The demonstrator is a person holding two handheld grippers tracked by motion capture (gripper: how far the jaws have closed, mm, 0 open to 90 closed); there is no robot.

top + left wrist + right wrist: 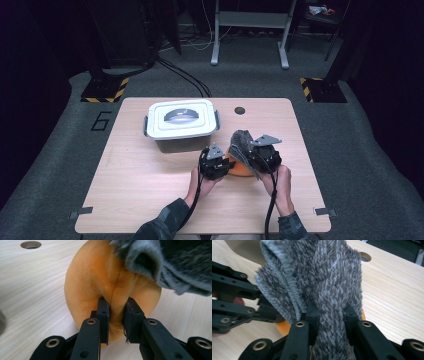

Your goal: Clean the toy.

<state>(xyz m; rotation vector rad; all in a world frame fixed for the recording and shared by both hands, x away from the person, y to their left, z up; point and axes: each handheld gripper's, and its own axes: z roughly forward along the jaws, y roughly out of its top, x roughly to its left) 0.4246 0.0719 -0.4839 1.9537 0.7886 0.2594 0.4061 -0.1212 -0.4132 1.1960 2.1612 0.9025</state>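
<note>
An orange plush cushion lies on the wooden table, right of the middle. My left gripper is shut on a fold of that orange plush, pinching its seam between the pads. My right gripper is shut on a fuzzy grey cloth, which bunches up above the jaws and hangs over the cushion. The same grey cloth shows at the upper right in the left gripper view. Both hands sit close together near the table's front half.
A grey lidded box with a white lid stands behind the left gripper. A round cable hole sits in the table behind the right gripper. Floor stands with striped bases lie beyond the table's far corners.
</note>
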